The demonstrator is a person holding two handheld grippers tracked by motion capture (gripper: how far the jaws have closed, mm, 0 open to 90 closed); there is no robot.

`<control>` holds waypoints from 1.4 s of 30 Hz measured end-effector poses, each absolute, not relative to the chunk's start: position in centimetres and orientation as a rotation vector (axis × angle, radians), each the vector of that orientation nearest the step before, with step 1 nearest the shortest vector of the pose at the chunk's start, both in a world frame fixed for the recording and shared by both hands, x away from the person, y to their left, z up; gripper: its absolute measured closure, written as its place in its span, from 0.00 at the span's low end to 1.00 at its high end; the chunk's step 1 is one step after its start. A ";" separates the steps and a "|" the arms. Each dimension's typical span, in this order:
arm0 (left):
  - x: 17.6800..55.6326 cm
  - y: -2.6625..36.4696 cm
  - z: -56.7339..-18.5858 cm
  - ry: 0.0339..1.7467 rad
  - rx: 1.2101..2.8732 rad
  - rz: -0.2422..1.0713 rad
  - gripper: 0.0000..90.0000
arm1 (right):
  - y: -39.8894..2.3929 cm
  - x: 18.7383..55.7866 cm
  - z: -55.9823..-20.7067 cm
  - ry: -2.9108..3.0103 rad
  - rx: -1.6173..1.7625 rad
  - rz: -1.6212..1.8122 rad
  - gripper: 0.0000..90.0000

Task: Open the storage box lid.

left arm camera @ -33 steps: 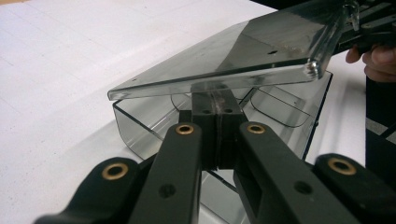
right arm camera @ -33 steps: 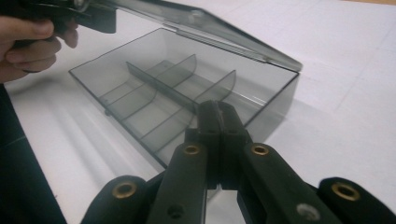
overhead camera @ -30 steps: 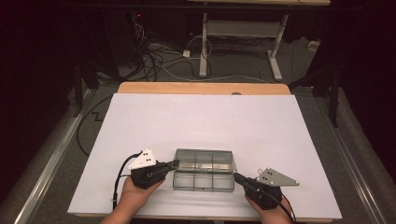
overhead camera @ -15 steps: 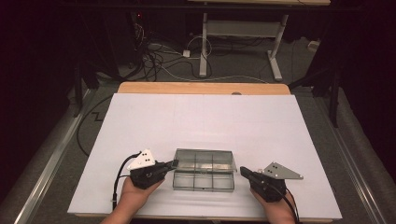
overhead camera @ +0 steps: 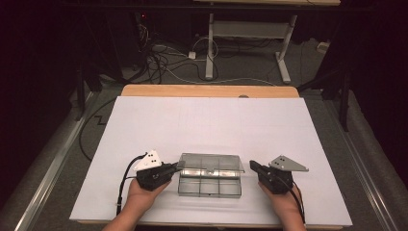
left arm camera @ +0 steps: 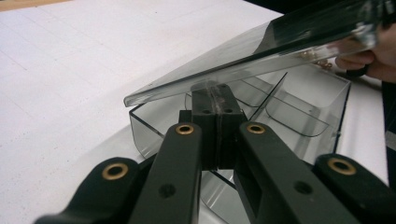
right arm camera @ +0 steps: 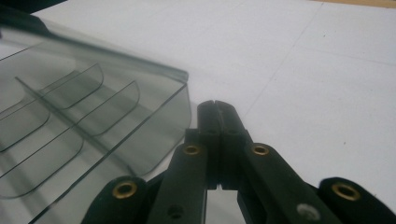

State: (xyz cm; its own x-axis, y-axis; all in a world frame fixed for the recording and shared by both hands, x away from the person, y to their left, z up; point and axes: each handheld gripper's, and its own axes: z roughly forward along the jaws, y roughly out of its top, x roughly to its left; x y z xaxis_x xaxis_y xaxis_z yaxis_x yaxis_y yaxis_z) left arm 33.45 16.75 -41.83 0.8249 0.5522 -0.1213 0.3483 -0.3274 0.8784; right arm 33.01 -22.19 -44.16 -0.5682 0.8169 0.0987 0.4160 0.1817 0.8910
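White table, near its front edge: a clear divided box sits with its lid partly raised (not yet fully open). Left gripper, jaws pressed together, props the lid from beneath; right gripper, also closed, waits beside the box, empty.

Compartment box near the desk's front edge, lid tilted up above it, left hand-held gripper at its left end, right hand-held gripper just beside its right end
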 end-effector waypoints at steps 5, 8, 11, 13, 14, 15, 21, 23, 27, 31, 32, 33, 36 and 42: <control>34.0 16.5 -41.9 0.673 1.944 0.237 0.98 | -22.0 34.0 -43.6 2.036 1.154 1.342 1.00; 34.2 16.4 -41.9 0.672 1.941 0.238 0.98 | -21.9 34.5 -43.4 2.032 1.145 1.341 1.00; 34.4 16.3 -41.8 0.671 1.938 0.243 0.98 | -21.9 35.0 -43.2 2.026 1.140 1.347 1.00; 34.5 16.2 -41.7 0.670 1.938 0.246 0.98 | -21.7 35.3 -43.1 2.022 1.139 1.350 1.00; 34.6 16.2 -41.7 0.670 1.938 0.246 0.98 | -21.7 35.5 -43.1 2.020 1.138 1.353 1.00; 34.6 16.2 -41.6 0.670 1.935 0.246 0.98 | -21.6 35.6 -43.1 2.023 1.138 1.357 1.00; 35.0 16.1 -41.4 0.670 1.929 0.252 0.98 | -21.0 36.2 -42.8 2.026 1.119 1.360 1.00; 35.1 16.1 -41.3 0.670 1.929 0.254 0.98 | -20.9 36.4 -42.6 2.025 1.117 1.363 1.00; 35.3 16.1 -41.1 0.673 1.923 0.256 0.98 | -20.6 36.6 -42.2 2.020 1.108 1.376 1.00; 35.5 16.2 -40.8 0.676 1.922 0.261 0.98 | -20.6 36.8 -41.9 2.018 1.099 1.395 1.00; 35.5 16.2 -40.8 0.677 1.919 0.262 0.98 | -20.6 36.8 -41.8 2.015 1.099 1.400 1.00; 35.6 16.2 -40.7 0.677 1.918 0.263 0.98 | -20.6 36.9 -41.7 2.010 1.097 1.403 1.00; 35.8 16.3 -40.6 0.680 1.915 0.266 0.98 | -20.4 37.0 -41.4 2.008 1.094 1.414 1.00; 36.2 16.3 -40.5 0.688 1.907 0.265 0.98 | -20.0 37.3 -41.1 2.004 1.086 1.446 1.00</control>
State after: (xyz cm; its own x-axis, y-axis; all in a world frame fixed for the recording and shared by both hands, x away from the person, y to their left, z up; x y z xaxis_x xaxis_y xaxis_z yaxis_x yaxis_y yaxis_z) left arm 36.16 16.28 -40.48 0.8104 0.5728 -0.1233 0.3419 -0.2913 0.8935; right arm 37.29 -20.00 -41.15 -0.5956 0.7979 0.0928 0.3395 0.1454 0.9293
